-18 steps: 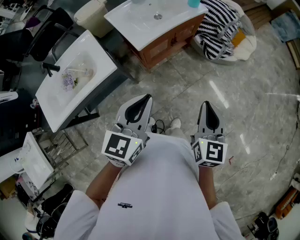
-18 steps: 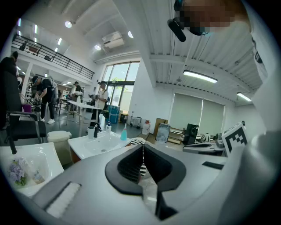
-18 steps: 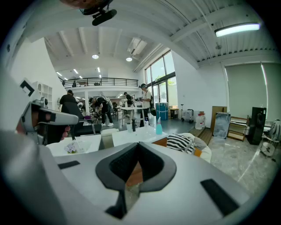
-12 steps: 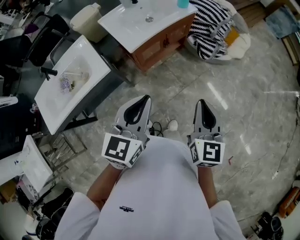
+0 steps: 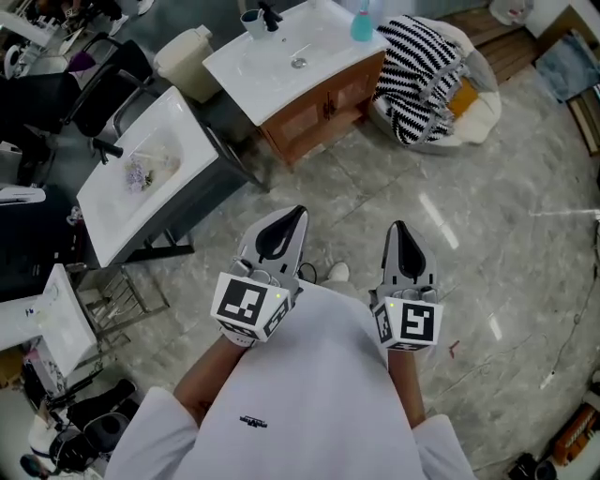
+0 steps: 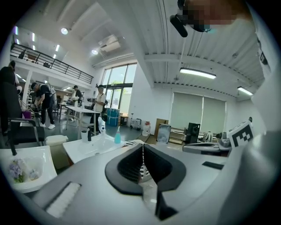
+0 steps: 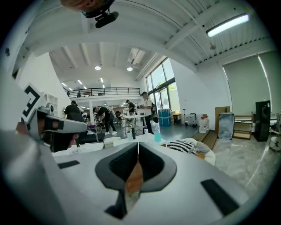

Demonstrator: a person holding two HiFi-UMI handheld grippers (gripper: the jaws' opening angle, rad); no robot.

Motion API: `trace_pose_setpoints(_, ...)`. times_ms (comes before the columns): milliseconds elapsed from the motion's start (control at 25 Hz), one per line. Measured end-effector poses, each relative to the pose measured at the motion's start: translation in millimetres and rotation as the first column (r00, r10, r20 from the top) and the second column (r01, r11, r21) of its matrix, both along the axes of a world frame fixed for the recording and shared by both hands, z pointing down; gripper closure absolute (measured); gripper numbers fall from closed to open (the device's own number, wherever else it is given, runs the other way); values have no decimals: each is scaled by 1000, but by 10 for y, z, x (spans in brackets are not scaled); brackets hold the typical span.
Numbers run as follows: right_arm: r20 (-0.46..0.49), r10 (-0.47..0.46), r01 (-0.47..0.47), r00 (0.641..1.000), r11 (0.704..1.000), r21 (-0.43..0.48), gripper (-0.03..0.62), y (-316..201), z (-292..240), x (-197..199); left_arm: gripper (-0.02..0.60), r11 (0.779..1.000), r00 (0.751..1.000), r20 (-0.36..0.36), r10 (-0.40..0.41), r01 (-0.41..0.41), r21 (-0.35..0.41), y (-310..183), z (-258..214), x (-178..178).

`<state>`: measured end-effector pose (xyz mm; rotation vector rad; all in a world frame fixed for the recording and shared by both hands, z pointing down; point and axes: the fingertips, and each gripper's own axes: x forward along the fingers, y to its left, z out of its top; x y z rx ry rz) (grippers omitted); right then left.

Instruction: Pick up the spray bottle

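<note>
In the head view the left gripper (image 5: 297, 214) and the right gripper (image 5: 399, 227) are held in front of the person's body, over the grey stone floor (image 5: 487, 216). Both have the fingers clenched together, with nothing in them. The spray bottle (image 5: 362, 22) – a blue-green one – stands at the far right corner of the white sink surface (image 5: 272, 75), well apart from both grippers. To do this step well, I think the person must first come nearer. Then one gripper should release its fingers before it reaches, and take the bottle at its body, not at the thin neck, keeping it upright.

In the left gripper view the fingers (image 6: 127, 166) meet in a thin line and are empty. The bottle is far ahead, a little left of the tips, near a dark tap (image 6: 89, 132). A second sink (image 6: 26, 169) is near left.

In the right gripper view the fingers are also pressed shut. The bottle is far, just right of the tips, and a striped cloth (image 7: 182, 146) lies right of it. The room is a big hall with tall windows (image 7: 160, 94) and people (image 7: 105, 116) at far tables.
</note>
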<state>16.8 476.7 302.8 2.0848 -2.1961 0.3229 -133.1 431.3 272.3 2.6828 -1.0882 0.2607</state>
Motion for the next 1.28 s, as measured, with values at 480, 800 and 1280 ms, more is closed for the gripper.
trace_pose_setpoints(480, 41, -47, 46, 998, 999, 16, 588, -236, -26, 416, 574, 1000, 1000, 19, -17, 17, 19, -163, 32, 438)
trace_pose_setpoints(800, 78, -70, 69, 994, 997, 24, 588, -1027, 7, 358, 574, 1000, 1000, -16, 27, -27, -4, -886, 110, 592)
trace_pose_setpoints(1280, 61, 28, -26, 998, 999, -36, 588, -3003, -13, 504, 574, 994, 993, -32, 111, -111, -8, -3098, -31, 747)
